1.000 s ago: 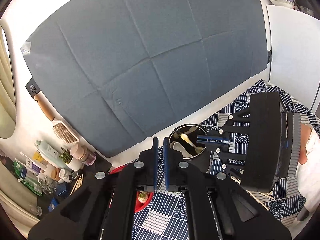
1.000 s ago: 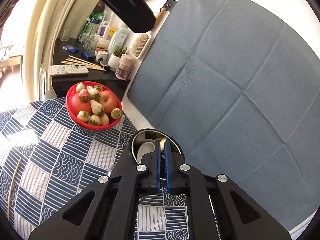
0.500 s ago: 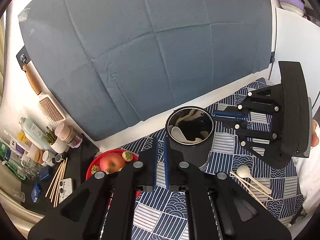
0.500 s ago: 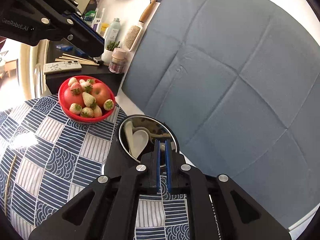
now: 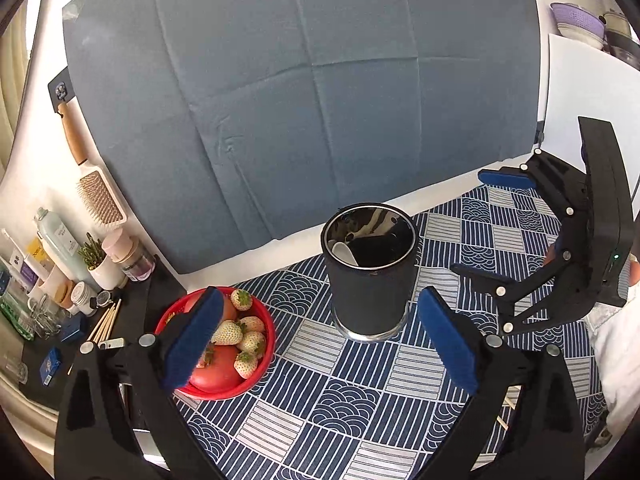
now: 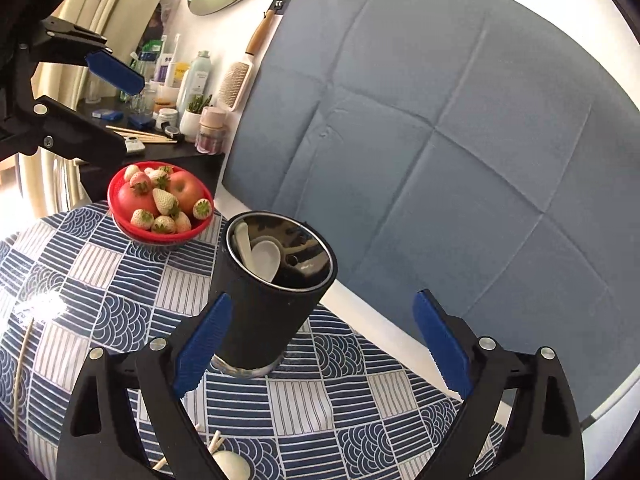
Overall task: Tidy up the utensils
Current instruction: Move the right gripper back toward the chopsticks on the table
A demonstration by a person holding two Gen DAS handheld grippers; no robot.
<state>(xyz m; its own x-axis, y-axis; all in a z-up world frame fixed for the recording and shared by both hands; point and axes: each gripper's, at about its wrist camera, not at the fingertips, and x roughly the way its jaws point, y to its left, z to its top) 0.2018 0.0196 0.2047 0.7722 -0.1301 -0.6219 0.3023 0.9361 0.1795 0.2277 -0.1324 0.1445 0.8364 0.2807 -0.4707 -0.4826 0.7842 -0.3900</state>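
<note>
In the left wrist view, the left gripper (image 5: 320, 340) stands wide open and holds nothing. Its blue pads (image 5: 195, 336) look rubbery and ribbed. Straight ahead of it, between the lines of its two fingers, stands the utensil holder (image 5: 370, 272), a round upright cup with a matt black outside and a mirror-like metal inside. A white spoon (image 5: 343, 250) leans inside against the far-left wall. To the left of the left finger is the red bowl of fruit (image 5: 224, 344), partly hidden behind the pad. To the right, the right gripper (image 5: 516, 224) is seen from the side, also spread open. Just beside the right finger, low down, thin wooden chopsticks (image 5: 506, 408) lie on the blue patterned tablecloth (image 5: 360, 392).

In the right wrist view, the right gripper (image 6: 320, 344) is wide open and empty. The utensil holder (image 6: 272, 292) is close ahead, nearer to the left pad, and two white spoons (image 6: 262, 258) rest in it. Below, between the fingers, one more white spoon (image 6: 232, 466) lies on the cloth with chopsticks (image 6: 212, 446) beside it.

I judge this spoon is ceramic or hard plastic: stiff, smooth, light, perhaps fragile and slippery. It is better to take it across the narrow handle, not on the rounded bowl. The chopsticks are light and stiff, and may roll.
</note>
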